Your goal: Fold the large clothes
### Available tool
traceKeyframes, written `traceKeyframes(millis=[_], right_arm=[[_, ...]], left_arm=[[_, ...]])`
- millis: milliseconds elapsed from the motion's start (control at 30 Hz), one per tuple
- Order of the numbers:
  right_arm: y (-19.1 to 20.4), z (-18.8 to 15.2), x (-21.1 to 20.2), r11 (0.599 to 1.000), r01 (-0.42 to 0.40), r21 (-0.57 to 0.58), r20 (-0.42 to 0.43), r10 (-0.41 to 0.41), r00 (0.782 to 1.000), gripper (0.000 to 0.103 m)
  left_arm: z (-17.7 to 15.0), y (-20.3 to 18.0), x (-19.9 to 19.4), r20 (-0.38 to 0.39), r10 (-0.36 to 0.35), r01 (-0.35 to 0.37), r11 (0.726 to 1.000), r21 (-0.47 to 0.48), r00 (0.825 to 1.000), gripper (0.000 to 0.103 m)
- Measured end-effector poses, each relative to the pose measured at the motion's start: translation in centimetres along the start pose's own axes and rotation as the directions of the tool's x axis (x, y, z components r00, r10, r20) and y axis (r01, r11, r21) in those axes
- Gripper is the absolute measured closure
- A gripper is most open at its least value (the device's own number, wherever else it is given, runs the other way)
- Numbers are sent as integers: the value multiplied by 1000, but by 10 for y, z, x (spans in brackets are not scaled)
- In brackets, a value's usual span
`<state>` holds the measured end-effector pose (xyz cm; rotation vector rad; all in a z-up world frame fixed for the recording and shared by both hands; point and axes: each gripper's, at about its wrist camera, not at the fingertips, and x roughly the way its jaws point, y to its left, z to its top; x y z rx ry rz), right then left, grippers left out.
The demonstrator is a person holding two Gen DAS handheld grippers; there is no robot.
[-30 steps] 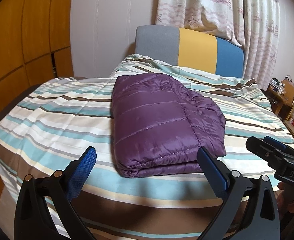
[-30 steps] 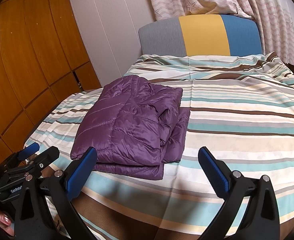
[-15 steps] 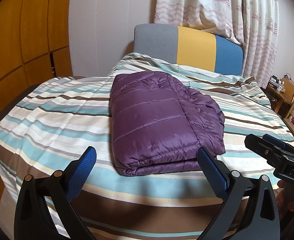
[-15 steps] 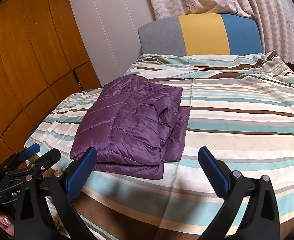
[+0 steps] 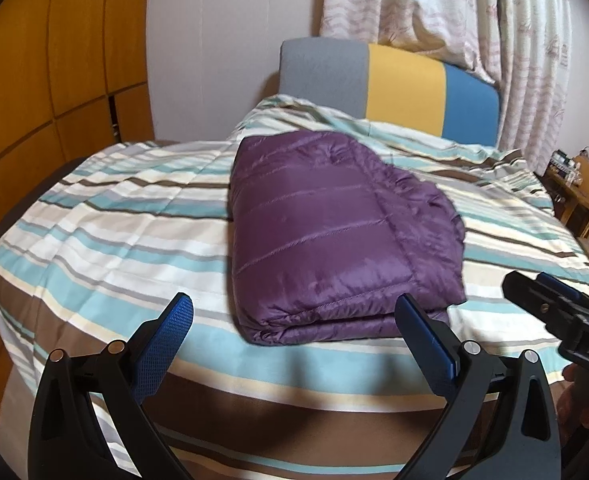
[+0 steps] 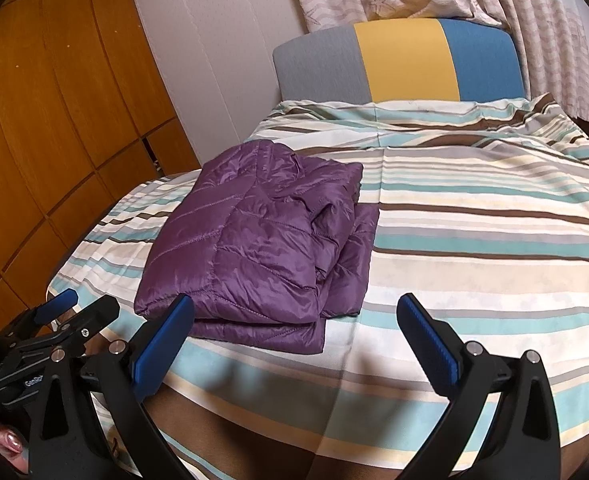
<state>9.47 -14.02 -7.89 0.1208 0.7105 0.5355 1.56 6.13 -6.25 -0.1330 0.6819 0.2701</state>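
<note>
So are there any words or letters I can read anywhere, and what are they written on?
"DAS": on the black right gripper body, seen from the left wrist; more may be cut off.
"GenRo": on the black left gripper body, partly hidden.
Books on the wooden side shelf: too small to read.
Folded purple quilted jacket: no label showing.

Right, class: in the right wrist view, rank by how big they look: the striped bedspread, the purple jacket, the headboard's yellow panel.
1. striped bedspread, by far the largest.
2. purple jacket.
3. yellow panel, smallest as seen, though it sits farther from the camera, so its true size is unsure.
</note>
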Motion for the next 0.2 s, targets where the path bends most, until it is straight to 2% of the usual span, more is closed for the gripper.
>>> traceKeyframes(millis=[67, 200], right_arm=[[-3, -1, 5, 1000, 5, 11, -15, -5, 1000, 2], [-14, -2, 15, 999, 26, 27, -35, -25, 999, 2]], left_arm=[[-1, 1, 8, -28, 16, -15, 1000, 9, 999, 3], [0, 8, 19, -36, 56, -55, 998, 22, 998, 3]])
